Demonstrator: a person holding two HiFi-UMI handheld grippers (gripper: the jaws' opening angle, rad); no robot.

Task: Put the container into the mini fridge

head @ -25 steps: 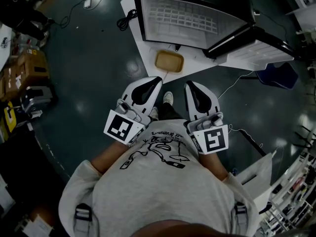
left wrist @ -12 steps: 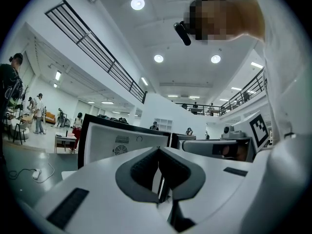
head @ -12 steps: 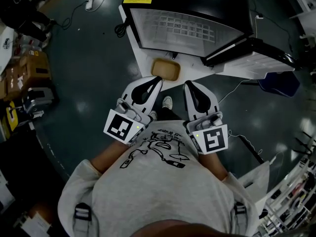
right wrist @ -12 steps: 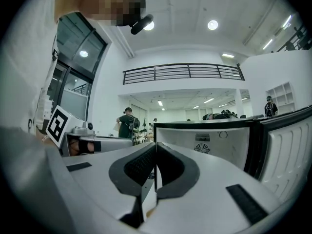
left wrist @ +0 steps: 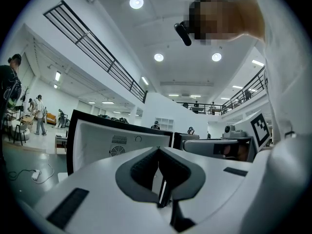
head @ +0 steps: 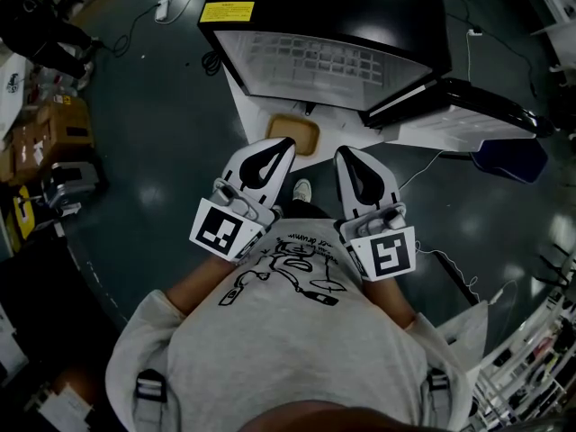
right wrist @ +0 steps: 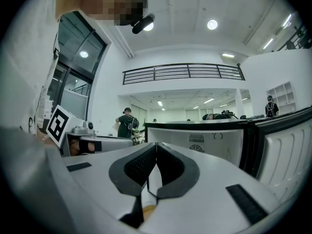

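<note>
Head view: the mini fridge (head: 324, 25) stands open at the top of the frame on a white bench (head: 247, 106), its lit white inside facing the person and its door (head: 468, 106) swung out toward the right edge. The container (head: 290, 131), a shallow tan tray, lies on the bench just in front of the fridge opening, outside the fridge. In the middle of the frame the left gripper (head: 281, 142) and the right gripper (head: 345, 153) are held side by side, close to the person's grey shirt (head: 297, 349), both pointing toward the fridge. The tip of the left gripper overlaps the near edge of the container in this view; whether it touches it I cannot tell.

In the left gripper view, the jaws of the left gripper (left wrist: 158, 150) are pressed together with nothing between them, and the fridge (left wrist: 117, 145) shows beyond them. In the right gripper view, the right gripper (right wrist: 156, 145) also has its jaws together and holds nothing, with the fridge (right wrist: 204, 143) ahead and its door (right wrist: 282, 145) at the right edge.
</note>
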